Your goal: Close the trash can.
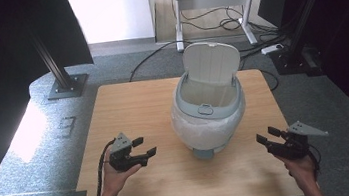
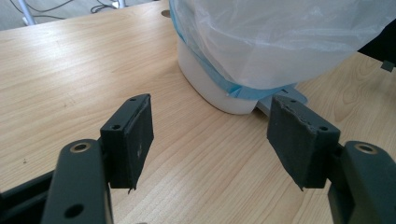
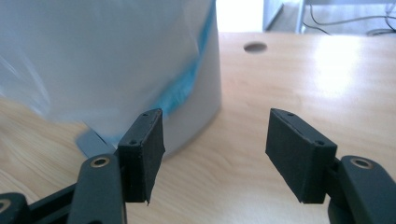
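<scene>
One small white pedal bin (image 1: pixel 208 114) stands near the middle of the wooden table (image 1: pixel 128 108), its lid (image 1: pixel 211 63) tipped up at the back and one translucent plastic liner bag (image 1: pixel 191 128) folded out over its rim and hanging down its sides, with a blue band (image 2: pixel 219 84) of the bag showing low on the body. Judging by this, the lining of the bin looks largely done: the bag is already seated and draped, and what seems left is only a tidy of the skirt or the closing of the lid. Two grippers flank the bin. The left gripper (image 1: pixel 144 148) is held to the bin's left, near its base, jaws spread with nothing between them. The right gripper (image 1: pixel 267 136) sits to the bin's right, a little farther off, jaws likewise spread and empty. Neither touches the bin or bag. One foot pedal (image 1: pixel 203 153) juts from the bin's front.
</scene>
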The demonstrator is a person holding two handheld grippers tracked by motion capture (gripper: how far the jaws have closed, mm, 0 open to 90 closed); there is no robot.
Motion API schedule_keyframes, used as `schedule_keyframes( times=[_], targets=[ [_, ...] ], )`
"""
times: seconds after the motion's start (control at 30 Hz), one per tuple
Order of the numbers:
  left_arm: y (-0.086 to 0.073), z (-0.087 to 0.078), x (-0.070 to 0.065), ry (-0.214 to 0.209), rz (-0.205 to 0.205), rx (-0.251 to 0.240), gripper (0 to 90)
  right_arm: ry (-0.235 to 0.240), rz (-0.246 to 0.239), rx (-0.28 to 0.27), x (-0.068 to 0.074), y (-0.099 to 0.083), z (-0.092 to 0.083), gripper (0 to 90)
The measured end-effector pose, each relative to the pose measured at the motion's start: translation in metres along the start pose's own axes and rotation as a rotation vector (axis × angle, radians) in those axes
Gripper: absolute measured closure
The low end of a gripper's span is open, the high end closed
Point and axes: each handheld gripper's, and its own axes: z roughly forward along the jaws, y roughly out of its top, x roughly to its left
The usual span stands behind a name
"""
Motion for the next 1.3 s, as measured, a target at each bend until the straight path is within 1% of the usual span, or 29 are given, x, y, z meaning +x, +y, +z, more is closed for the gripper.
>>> schedule_keyframes(
  times=[0.03, 0.07, 0.27, 0.33, 0.37, 0.57, 0.67, 0.7, 0.77, 0.8, 0.83, 0.87, 0.9, 0.97, 1.0, 1.07, 1.1, 1.13, 1.17, 1.2, 1.3],
  targets=[
    [-0.001, 0.000, 0.000, -0.002, 0.000, 0.002, 31.3, 0.019, 0.007, -0.022, 0.000, 0.012, -0.004, 36.5],
    [-0.001, 0.001, 0.000, -0.003, 0.000, 0.004, 31.3, 0.019, 0.007, -0.022, 0.000, 0.012, -0.004, 36.5],
    [-0.005, 0.005, 0.001, -0.013, -0.012, 0.019, 31.5, 0.021, -0.018, -0.034, 0.004, 0.032, -0.006, 36.3],
    [-0.005, 0.007, 0.001, -0.013, -0.009, 0.025, 31.5, 0.033, -0.024, -0.030, 0.005, 0.039, -0.005, 36.3],
    [-0.006, 0.008, 0.001, -0.013, -0.008, 0.028, 31.5, 0.033, -0.024, -0.030, 0.005, 0.039, -0.005, 36.3],
    [-0.008, 0.012, 0.000, -0.020, -0.008, 0.042, 31.6, 0.049, -0.049, -0.023, 0.011, 0.055, -0.003, 35.8],
    [-0.009, 0.013, 0.000, -0.022, -0.011, 0.047, 31.6, 0.053, -0.056, -0.036, 0.013, 0.069, -0.003, 35.7],
    [-0.009, 0.014, 0.000, -0.023, -0.010, 0.048, 31.6, 0.054, -0.060, -0.045, 0.014, 0.078, -0.003, 35.5],
    [-0.010, 0.014, 0.000, -0.024, -0.013, 0.046, 31.6, 0.059, -0.059, -0.055, 0.015, 0.089, -0.003, 35.4],
    [-0.010, 0.014, 0.000, -0.024, -0.013, 0.046, 31.6, 0.059, -0.059, -0.055, 0.015, 0.089, -0.003, 35.4],
    [-0.010, 0.014, 0.000, -0.026, -0.014, 0.046, 31.7, 0.067, -0.056, -0.062, 0.015, 0.098, -0.003, 35.4],
    [-0.010, 0.014, 0.000, -0.026, -0.014, 0.046, 31.7, 0.067, -0.056, -0.062, 0.015, 0.098, -0.003, 35.4],
    [-0.011, 0.015, 0.000, -0.027, -0.013, 0.051, 31.6, 0.070, -0.062, -0.056, 0.016, 0.106, 0.000, 35.5],
    [-0.012, 0.016, 0.000, -0.027, -0.016, 0.056, 31.6, 0.069, -0.064, -0.052, 0.016, 0.108, 0.001, 35.4],
    [-0.013, 0.017, 0.001, -0.028, -0.018, 0.057, 31.6, 0.068, -0.074, -0.045, 0.017, 0.114, 0.003, 35.4],
    [-0.013, 0.017, 0.001, -0.029, -0.019, 0.063, 31.6, 0.067, -0.074, -0.043, 0.018, 0.117, 0.004, 35.4],
    [-0.014, 0.018, 0.002, -0.031, -0.023, 0.064, 31.6, 0.072, -0.073, -0.044, 0.018, 0.122, 0.007, 35.3],
    [-0.014, 0.018, 0.002, -0.031, -0.023, 0.064, 31.7, 0.072, -0.073, -0.044, 0.018, 0.122, 0.007, 35.3],
    [-0.014, 0.018, 0.002, -0.031, -0.024, 0.063, 31.7, 0.070, -0.076, -0.042, 0.018, 0.129, 0.010, 35.2],
    [-0.014, 0.018, 0.002, -0.031, -0.024, 0.063, 31.7, 0.070, -0.076, -0.042, 0.018, 0.129, 0.010, 35.2],
    [-0.014, 0.017, 0.002, -0.032, -0.024, 0.064, 31.7, 0.070, -0.068, -0.040, 0.016, 0.139, 0.016, 35.1]
  ],
)
